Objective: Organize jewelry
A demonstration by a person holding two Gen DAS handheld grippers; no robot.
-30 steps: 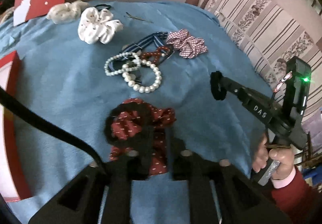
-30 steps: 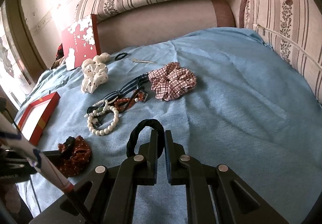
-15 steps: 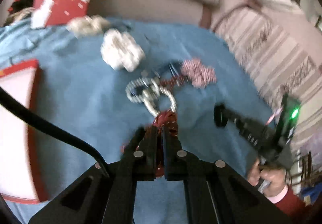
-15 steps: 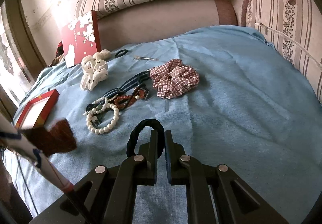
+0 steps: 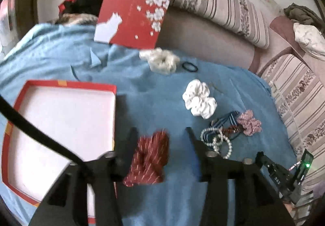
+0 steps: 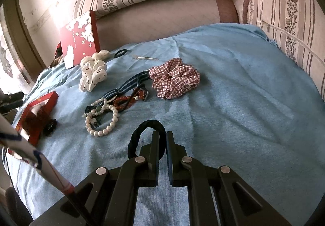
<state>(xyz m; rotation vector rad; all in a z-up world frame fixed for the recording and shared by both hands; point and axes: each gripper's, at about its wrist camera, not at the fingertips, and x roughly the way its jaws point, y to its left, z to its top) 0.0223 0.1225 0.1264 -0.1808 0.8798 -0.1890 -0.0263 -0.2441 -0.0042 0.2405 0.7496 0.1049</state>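
Two grippers are working a bed strewn with jewelry: my left gripper [image 5: 160,136], its fingers just parting, is letting the dark red scrunchie [image 5: 150,161] hang loose between them, right of the open red box [image 5: 67,84]. My right gripper [image 6: 161,138] is pinching a black hair tie [image 6: 140,130]. Next, I judge, the scrunchie needs carrying left over the box.

The soft blue cloth blanket [image 6: 233,88] looks matt; the round white pearl beads [image 6: 101,122] look shiny and smooth.
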